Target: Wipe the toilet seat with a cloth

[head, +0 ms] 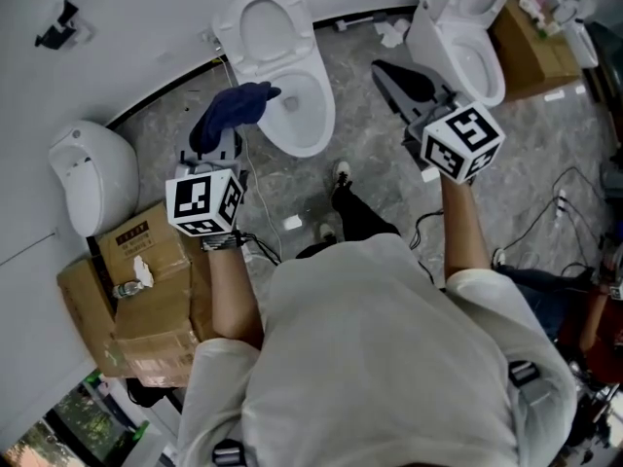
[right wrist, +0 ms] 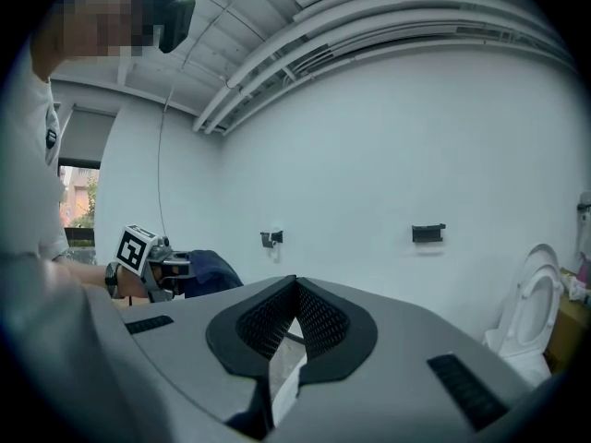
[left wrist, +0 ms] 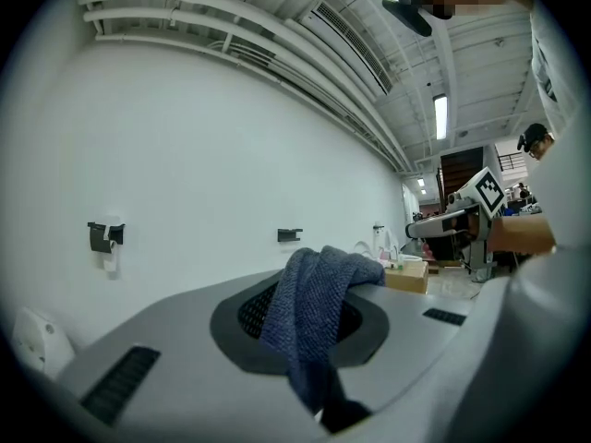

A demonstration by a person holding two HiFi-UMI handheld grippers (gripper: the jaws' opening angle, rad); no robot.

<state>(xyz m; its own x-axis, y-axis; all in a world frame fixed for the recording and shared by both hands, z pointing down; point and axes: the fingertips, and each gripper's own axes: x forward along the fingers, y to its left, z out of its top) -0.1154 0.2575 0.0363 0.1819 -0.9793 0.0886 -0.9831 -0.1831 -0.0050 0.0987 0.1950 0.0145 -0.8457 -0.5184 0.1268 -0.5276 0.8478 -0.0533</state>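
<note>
1. Head view: the left gripper (head: pixel 220 142) is left of centre. Its jaws are pinched on a dark blue cloth (head: pixel 237 107), which bunches over the tips and trails toward the top of the frame.
2. The left gripper view confirms the grip: the knitted fabric is clamped between the jaws and drapes out over them.
3. The toilet (head: pixel 313 142) I'm after stands in the upper middle of the frame, just up and to the right of the cloth. Its long axis runs roughly top to bottom, with the lid (head: pixel 265 27) tipped up at the far end.
4. The free end of the cloth overlaps the bowl's left edge in the picture. I can't say whether it touches.
5. The left gripper is clearly the nearer one, so I judge the next move to be a short reach up and right onto the rim.
6. The seat looks white, glossy and dry. I can't tell whether it lies on the bowl or is raised with the lid.
7. The right gripper (head: pixel 384 73) is at the upper right with its jaws pressed together on nothing. It sits between this toilet and a second toilet (head: pixel 469 61).
</note>
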